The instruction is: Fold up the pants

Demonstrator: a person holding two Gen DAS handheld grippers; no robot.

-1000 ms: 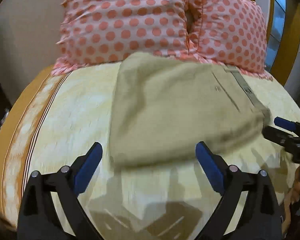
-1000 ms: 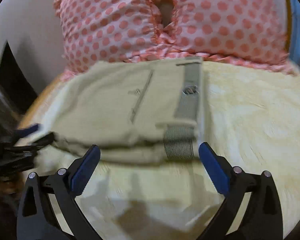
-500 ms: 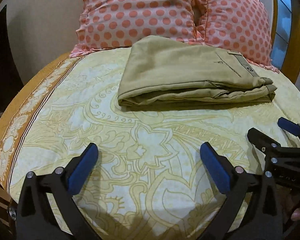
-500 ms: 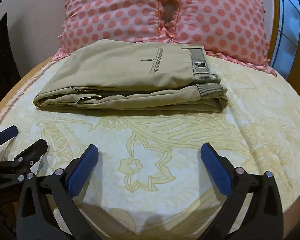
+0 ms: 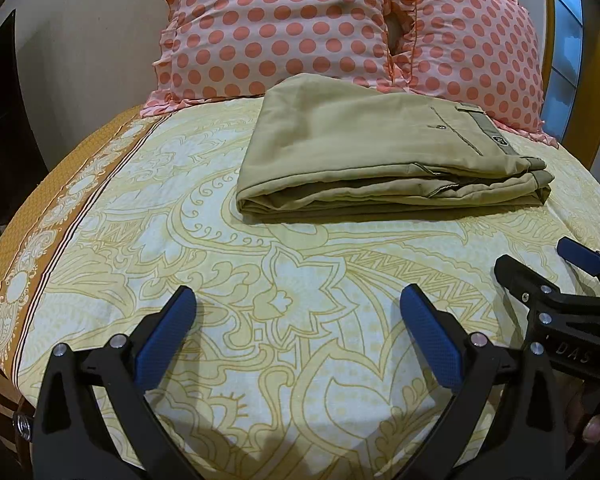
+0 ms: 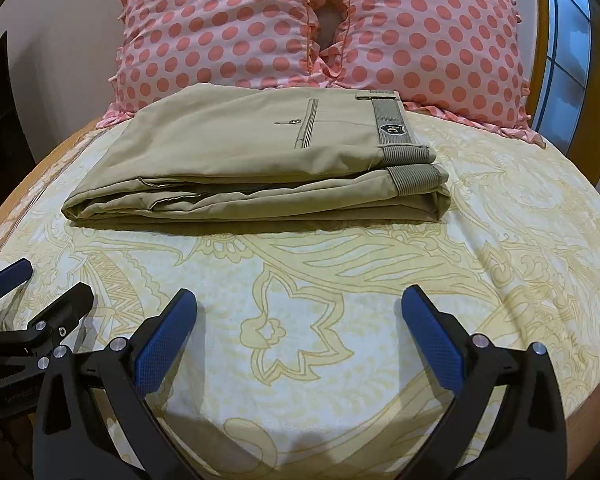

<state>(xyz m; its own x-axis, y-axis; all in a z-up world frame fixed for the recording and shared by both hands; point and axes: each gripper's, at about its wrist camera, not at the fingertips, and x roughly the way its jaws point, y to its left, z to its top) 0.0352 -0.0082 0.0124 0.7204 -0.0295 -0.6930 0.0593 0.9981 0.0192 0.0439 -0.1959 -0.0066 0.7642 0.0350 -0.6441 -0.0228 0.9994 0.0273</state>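
Observation:
The khaki pants [image 5: 380, 160] lie folded in a neat flat stack on the yellow patterned bedsheet, waistband to the right; they also show in the right wrist view [image 6: 260, 160]. My left gripper [image 5: 298, 308] is open and empty, well short of the pants above the sheet. My right gripper [image 6: 299, 308] is open and empty, also back from the pants. The right gripper shows at the right edge of the left wrist view [image 5: 548, 264]; the left gripper shows at the left edge of the right wrist view [image 6: 40, 284].
Two pink pillows with coral dots [image 5: 340, 28] [image 6: 320, 28] lean behind the pants at the head of the bed. The sheet's orange border [image 5: 32, 232] marks the bed's left edge. A window [image 6: 568, 52] is at the far right.
Both grippers have pulled back from the pants toward the foot of the bed. The pants stay folded and still.

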